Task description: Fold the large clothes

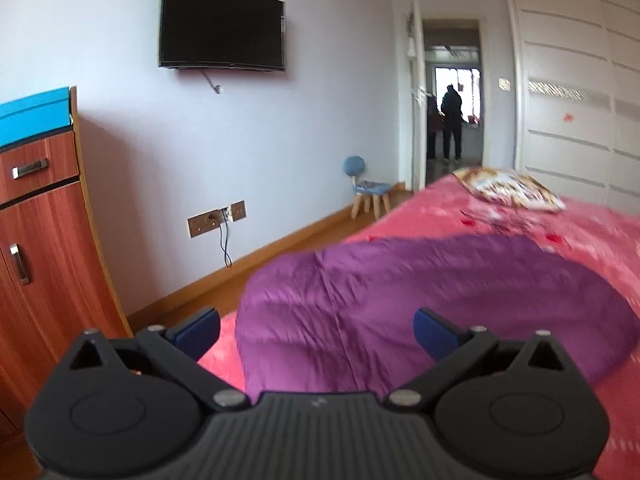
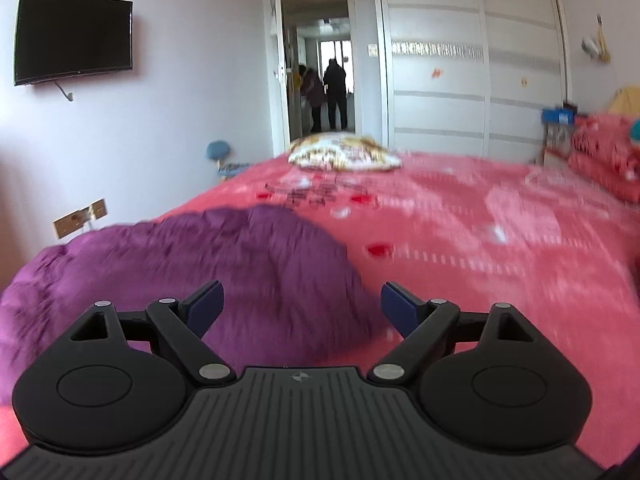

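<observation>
Both my tongs, left gripper (image 1: 316,330) and right gripper (image 2: 302,304), gape wide, gripping nothing. Below them a purple garment (image 1: 400,300) lies spread on the pink bed (image 2: 480,240).

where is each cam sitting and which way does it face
Left wrist: on the left gripper, open above the purple garment, facing the TV wall and doorway.
Right wrist: on the right gripper, open at the garment's right edge, facing the wardrobe.
Shared: garment, pink bedspread, pillow, TV, doorway.
</observation>
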`<move>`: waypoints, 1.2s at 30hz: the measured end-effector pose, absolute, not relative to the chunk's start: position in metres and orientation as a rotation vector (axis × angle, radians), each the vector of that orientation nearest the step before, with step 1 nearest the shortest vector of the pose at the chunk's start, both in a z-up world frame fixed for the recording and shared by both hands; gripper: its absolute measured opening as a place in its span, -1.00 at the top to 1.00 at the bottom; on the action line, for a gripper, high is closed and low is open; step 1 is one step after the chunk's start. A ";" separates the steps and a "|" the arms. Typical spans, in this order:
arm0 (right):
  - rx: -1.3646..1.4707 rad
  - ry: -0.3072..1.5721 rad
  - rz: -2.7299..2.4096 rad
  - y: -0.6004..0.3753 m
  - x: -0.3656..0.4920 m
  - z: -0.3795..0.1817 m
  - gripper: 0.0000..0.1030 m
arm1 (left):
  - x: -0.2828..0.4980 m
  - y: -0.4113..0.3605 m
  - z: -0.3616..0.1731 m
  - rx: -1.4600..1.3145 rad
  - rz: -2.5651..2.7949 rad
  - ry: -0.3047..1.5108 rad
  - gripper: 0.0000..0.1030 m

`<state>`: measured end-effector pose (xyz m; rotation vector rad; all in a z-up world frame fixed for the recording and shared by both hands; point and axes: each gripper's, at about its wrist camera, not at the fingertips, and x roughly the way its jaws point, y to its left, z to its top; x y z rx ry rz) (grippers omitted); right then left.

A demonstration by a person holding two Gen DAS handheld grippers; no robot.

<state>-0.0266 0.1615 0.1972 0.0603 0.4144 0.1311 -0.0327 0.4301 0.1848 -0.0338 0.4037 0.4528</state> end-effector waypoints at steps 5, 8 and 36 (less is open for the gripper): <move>0.096 0.452 0.148 0.152 -0.081 0.203 -1.00 | -0.075 0.392 0.190 0.008 0.460 0.426 -0.99; 0.129 0.466 0.163 0.145 -0.110 0.210 -1.00 | -0.096 0.373 0.194 0.000 0.468 0.438 -0.99; 0.087 0.400 0.311 0.160 -0.214 0.247 -1.00 | -0.208 0.318 0.239 -0.026 0.483 0.419 -0.99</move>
